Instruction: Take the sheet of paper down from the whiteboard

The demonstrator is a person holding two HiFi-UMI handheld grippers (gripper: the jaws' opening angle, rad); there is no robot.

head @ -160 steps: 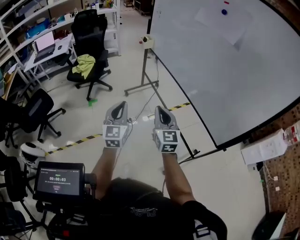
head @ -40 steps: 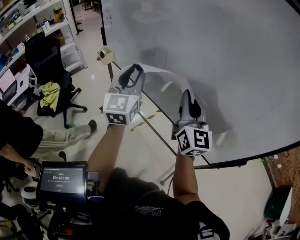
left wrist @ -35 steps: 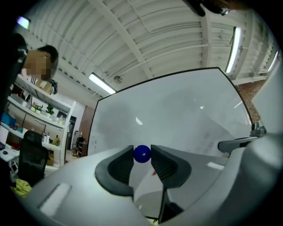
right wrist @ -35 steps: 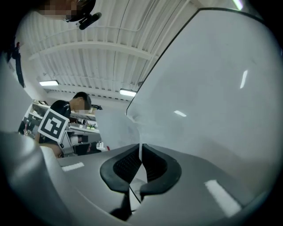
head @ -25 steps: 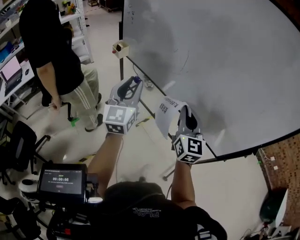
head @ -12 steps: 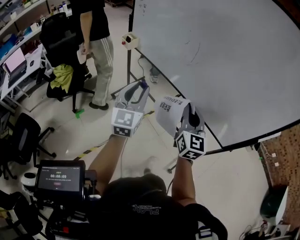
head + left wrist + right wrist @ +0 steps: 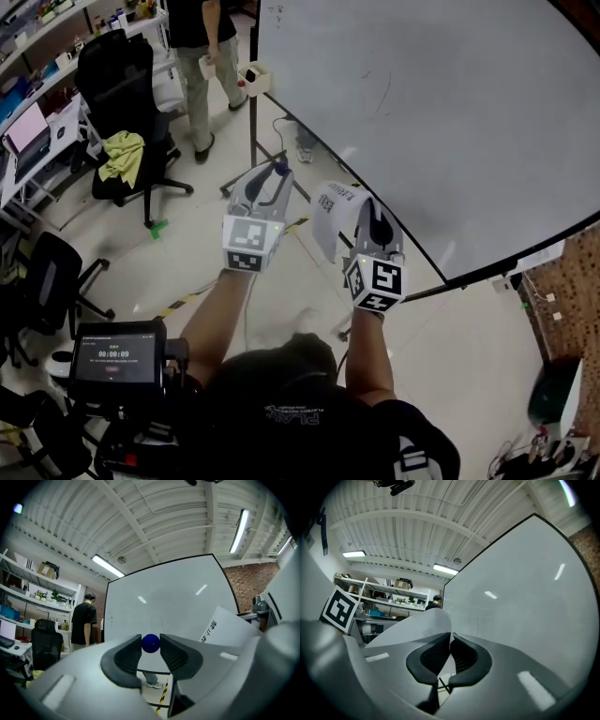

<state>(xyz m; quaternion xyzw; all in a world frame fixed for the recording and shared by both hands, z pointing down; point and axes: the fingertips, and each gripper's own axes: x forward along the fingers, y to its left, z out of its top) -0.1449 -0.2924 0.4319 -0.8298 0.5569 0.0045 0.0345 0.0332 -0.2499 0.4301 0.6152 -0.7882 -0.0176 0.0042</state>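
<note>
The white sheet of paper (image 7: 330,212) with black print is off the whiteboard (image 7: 450,112) and curls leftward from my right gripper (image 7: 367,212), which is shut on its edge. In the right gripper view the sheet (image 7: 417,630) is pinched between the dark pads of the right gripper (image 7: 450,641). My left gripper (image 7: 278,171) is held beside it to the left, shut on a small blue round magnet (image 7: 151,643). The left gripper view also catches the paper (image 7: 220,627) at its right. Both grippers point level at the bare whiteboard (image 7: 164,602).
A person (image 7: 202,37) stands near the board's left corner, by a small box (image 7: 255,80) on its frame. The board's stand (image 7: 253,141) runs down to the floor. A black office chair (image 7: 127,103) with a yellow-green cloth (image 7: 120,155) stands left. A timer screen (image 7: 112,356) sits bottom left.
Paper and blue magnet, once high on the board, are now in my grippers. Over the last second both grippers sank a little. The person walked toward the board's far corner.
</note>
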